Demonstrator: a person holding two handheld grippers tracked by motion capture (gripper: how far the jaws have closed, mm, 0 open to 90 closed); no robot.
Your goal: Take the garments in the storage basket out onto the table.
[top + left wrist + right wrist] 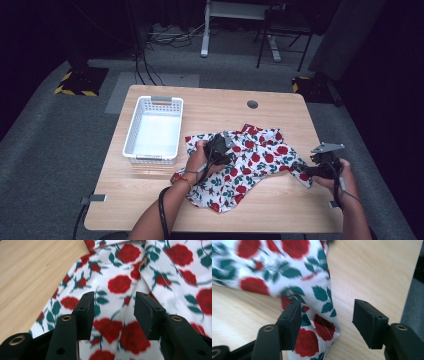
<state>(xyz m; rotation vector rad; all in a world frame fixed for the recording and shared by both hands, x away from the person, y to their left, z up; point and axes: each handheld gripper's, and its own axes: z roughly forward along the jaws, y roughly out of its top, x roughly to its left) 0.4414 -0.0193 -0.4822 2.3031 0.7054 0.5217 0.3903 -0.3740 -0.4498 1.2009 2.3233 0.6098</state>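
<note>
Rose-print garment (245, 162) lies crumpled on the table (210, 107), right of centre toward the near edge, one corner trailing toward the right side.

Left hand-held gripper (220, 150) sits over the middle of the cloth — in the left gripper view (113, 315) its jaws stand apart with fabric below them, nothing pinched. Right hand-held gripper (307, 170) is at the cloth's right corner; in the right gripper view (325, 325) its jaws are apart too, the corner (322, 327) lying between them but not clamped.

Risks, as a judgement: the right jaws could close on a thin single layer and the corner slips out, or they scrape the table and miss the hem. The left jaws, closing mid-cloth, may bunch several layers — any fold then comes out lopsided. Pulling before both hold could drag the whole garment toward the near edge.

Surface: light wood table with a grey cable hole (252, 104) at the back. White slotted basket (154, 130) at left, nothing in it, well apart from the cloth. Room: dim, grey carpet, cables, a white desk frame (235, 20) and a black stool (282, 35) behind, hazard-striped bases (75, 82) on the floor.
</note>
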